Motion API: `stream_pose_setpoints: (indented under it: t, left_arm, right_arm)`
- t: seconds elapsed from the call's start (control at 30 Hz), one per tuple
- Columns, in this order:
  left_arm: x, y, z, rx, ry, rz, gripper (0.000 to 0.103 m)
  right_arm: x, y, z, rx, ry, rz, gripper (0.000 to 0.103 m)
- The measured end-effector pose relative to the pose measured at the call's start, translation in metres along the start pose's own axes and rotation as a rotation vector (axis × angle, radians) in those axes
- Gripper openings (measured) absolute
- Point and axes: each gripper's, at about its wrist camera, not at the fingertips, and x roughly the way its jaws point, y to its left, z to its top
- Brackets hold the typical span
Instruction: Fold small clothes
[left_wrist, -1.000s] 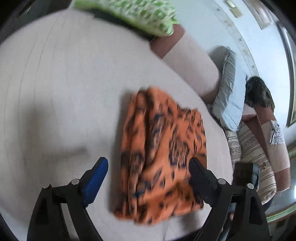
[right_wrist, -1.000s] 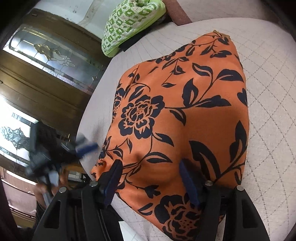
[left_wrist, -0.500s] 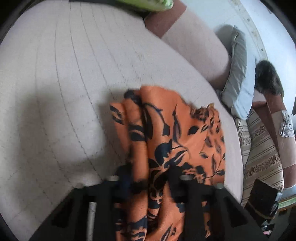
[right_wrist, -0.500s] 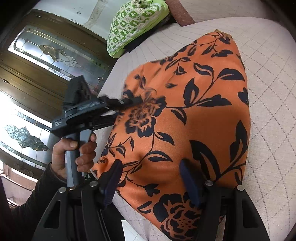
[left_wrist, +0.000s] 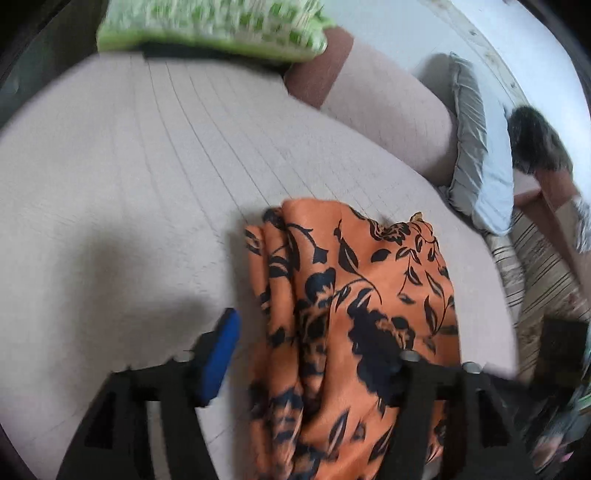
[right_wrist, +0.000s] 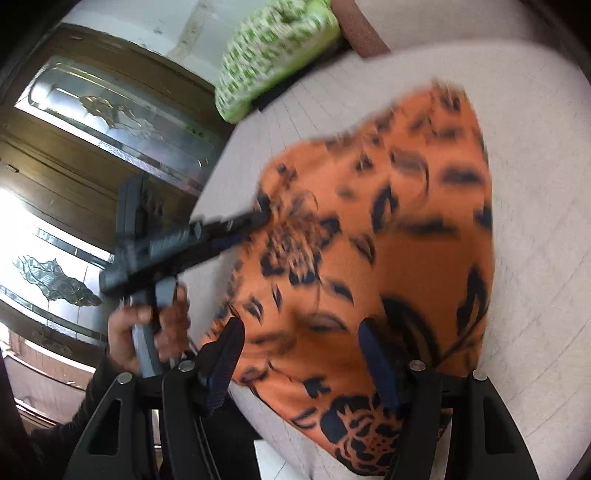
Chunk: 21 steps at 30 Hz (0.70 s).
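Both my grippers worked at the near edge of the orange floral cloth, which lay on the pale quilted cushion. My left gripper was opening, cloth between its jaws but unpinched. My right gripper stood fairly wide, straddling the cloth's hem without clamping it.

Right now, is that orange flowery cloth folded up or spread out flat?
Partly folded. The orange cloth shows bunched pleats along one edge on the cushion, and lies smoother elsewhere; not a neat fold yet.
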Motion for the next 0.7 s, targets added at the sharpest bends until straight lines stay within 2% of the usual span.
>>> stream_pose_setpoints:
  t: [0.13,0.2,0.23,0.27,0.33,0.4,0.53,0.57,0.7]
  left_arm:
    - [-0.031,-0.011,-0.026,0.114,-0.029,0.043,0.067]
    - [-0.016,-0.009,-0.040,0.145,0.042,0.116,0.067]
    - [-0.004,-0.008,-0.047,0.151,0.083,0.158,0.068]
    - [0.006,-0.005,-0.051,0.142,0.109,0.162,0.068]
    - [0.003,0.001,-0.052,0.080,0.091,0.146,0.070]
    - [-0.003,-0.001,-0.051,0.082,0.067,0.159,0.070]
    - [-0.005,-0.010,-0.054,0.111,0.053,0.198,0.070]
    - [-0.004,-0.011,-0.054,0.110,0.053,0.203,0.070]
    - [-0.004,-0.014,-0.056,0.114,0.046,0.225,0.070]
  right_arm:
    - [-0.010,-0.002,0.034,0.023,-0.052,-0.022,0.068]
    - [-0.003,-0.009,0.051,0.029,-0.054,-0.025,0.069]
    - [0.006,-0.019,0.059,0.045,-0.052,-0.046,0.070]
    - [0.015,-0.030,0.062,0.082,-0.038,-0.061,0.070]
    - [0.037,-0.059,0.062,0.209,0.008,-0.042,0.070]
    - [0.024,-0.049,0.065,0.218,-0.022,-0.047,0.070]
    - [-0.007,-0.008,0.053,0.080,-0.066,-0.040,0.070]
    - [-0.015,0.002,0.042,0.056,-0.073,-0.076,0.070]
    - [-0.018,0.012,0.009,0.024,-0.060,-0.114,0.076]
